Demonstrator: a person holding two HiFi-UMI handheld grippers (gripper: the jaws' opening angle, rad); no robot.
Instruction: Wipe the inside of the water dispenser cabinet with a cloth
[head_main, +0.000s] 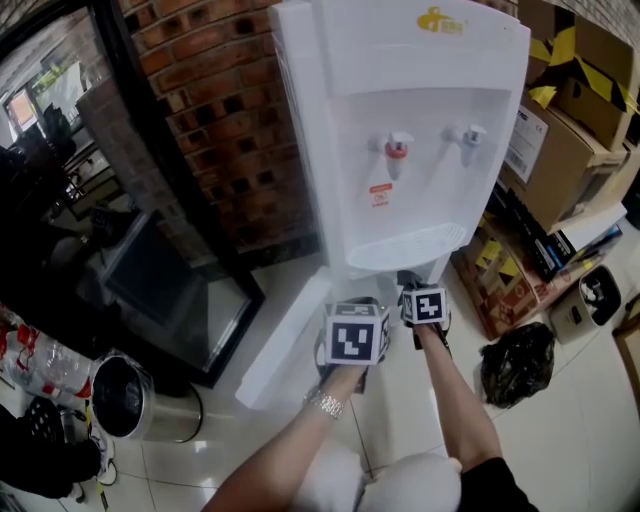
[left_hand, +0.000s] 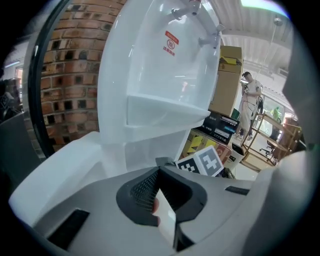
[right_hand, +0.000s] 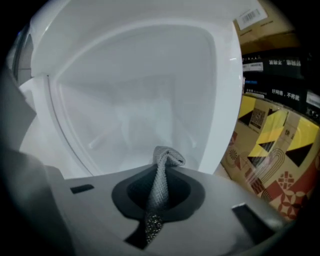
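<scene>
The white water dispenser (head_main: 400, 120) stands against the brick wall, its low cabinet door (head_main: 285, 340) swung open to the left. Both grippers are at the cabinet opening under the drip tray. My right gripper (head_main: 425, 305) is shut on a grey knitted cloth (right_hand: 167, 159), which sticks up between the jaws. It points into the white cabinet interior (right_hand: 135, 100), with the cloth a little short of the walls. My left gripper (head_main: 355, 340) sits beside it on the left, outside the cabinet. Its jaws (left_hand: 159, 200) look shut, with only a thin white edge between them.
Cardboard boxes (head_main: 560, 130) and a black bag (head_main: 517, 362) crowd the floor right of the dispenser. A steel bin (head_main: 125, 398) and a dark glass panel (head_main: 170, 290) stand to the left. A person (left_hand: 248, 105) stands far behind in the left gripper view.
</scene>
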